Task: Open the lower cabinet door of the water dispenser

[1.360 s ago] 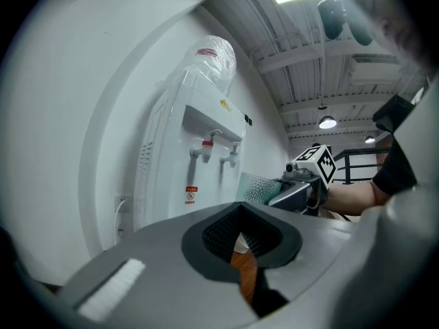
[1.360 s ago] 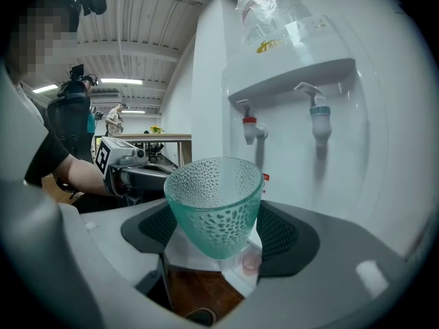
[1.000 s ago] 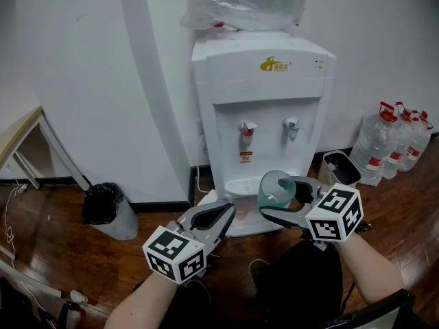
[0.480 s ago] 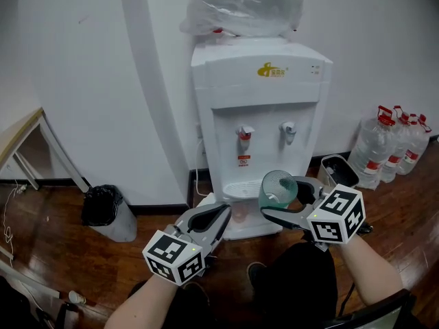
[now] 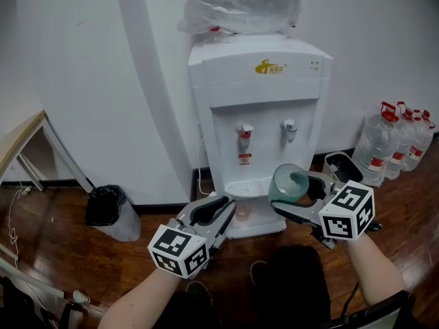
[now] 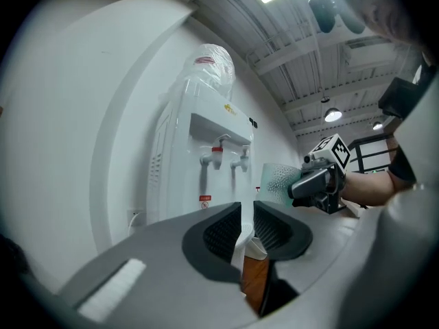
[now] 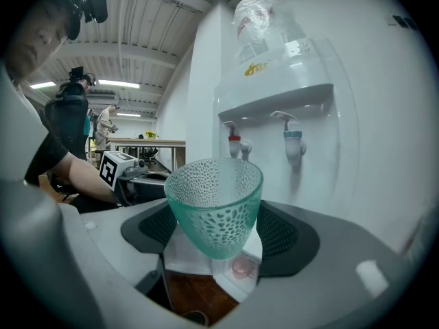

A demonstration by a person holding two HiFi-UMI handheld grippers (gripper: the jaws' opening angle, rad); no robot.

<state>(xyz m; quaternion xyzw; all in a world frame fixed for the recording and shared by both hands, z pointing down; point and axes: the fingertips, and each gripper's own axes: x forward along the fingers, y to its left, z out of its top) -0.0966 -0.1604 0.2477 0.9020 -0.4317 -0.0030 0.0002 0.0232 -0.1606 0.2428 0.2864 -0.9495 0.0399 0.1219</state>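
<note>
The white water dispenser (image 5: 257,108) stands against the wall, with a red tap (image 5: 244,130) and a blue tap (image 5: 290,125). Its lower front (image 5: 255,223) shows only as a strip between my two grippers. My left gripper (image 5: 225,210) points level at the dispenser's base. Its jaws are opening, a narrow gap shows between the pads (image 6: 228,230), and nothing is in it. To the right, my right gripper (image 5: 296,196) is shut on a green dimpled glass cup (image 5: 289,182), held upright below the taps. In the right gripper view the cup (image 7: 216,201) fills the space between the jaws.
A black bin (image 5: 106,208) stands left of the dispenser, and a table edge (image 5: 17,139) shows at far left. Several water bottles (image 5: 394,142) and a small bin (image 5: 343,166) stand at the right. A plastic-covered bottle (image 5: 240,2) tops the dispenser. The floor is dark wood.
My right gripper has moved a little right and up with the cup. The left gripper has stayed almost where it was.
</note>
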